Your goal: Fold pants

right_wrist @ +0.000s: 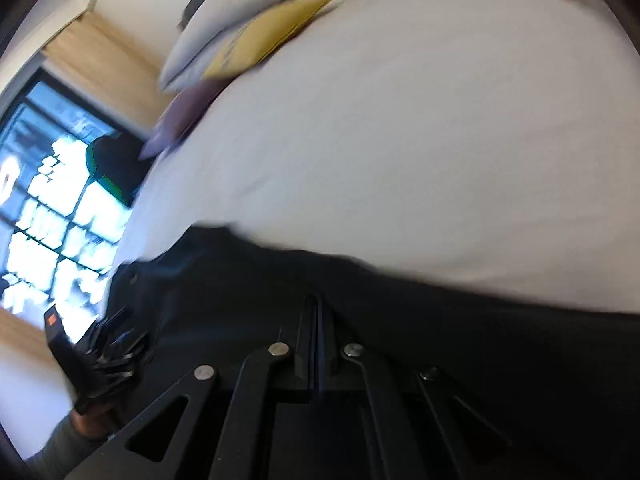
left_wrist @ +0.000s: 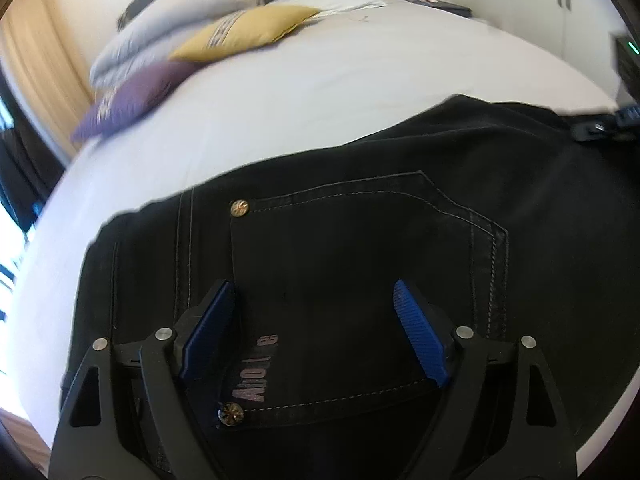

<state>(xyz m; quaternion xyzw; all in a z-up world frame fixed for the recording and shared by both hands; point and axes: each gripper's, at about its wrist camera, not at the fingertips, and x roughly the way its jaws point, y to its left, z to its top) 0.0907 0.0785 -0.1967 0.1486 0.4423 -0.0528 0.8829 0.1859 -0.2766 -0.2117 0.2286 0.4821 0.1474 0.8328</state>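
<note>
Black jeans (left_wrist: 360, 240) lie flat on a white bed (left_wrist: 320, 92), back pocket with two metal rivets facing up. My left gripper (left_wrist: 314, 286) hovers just over that pocket, its blue pads spread wide with only flat fabric below them. In the right wrist view the picture is blurred; my right gripper (right_wrist: 318, 304) has its fingers pressed together above the dark jeans (right_wrist: 480, 340), and I cannot make out any cloth pinched between them. The right gripper's tip (left_wrist: 600, 128) shows at the jeans' far right edge. The left gripper (right_wrist: 108, 344), on a sleeved hand, shows at the lower left.
A yellow cushion (left_wrist: 248, 32), a purple cushion (left_wrist: 132, 96) and white pillows (left_wrist: 160, 36) lie at the head of the bed. Beyond the bed's left side is a bright window (right_wrist: 52, 220) with a beige curtain (left_wrist: 36, 64). White sheet stretches behind the jeans.
</note>
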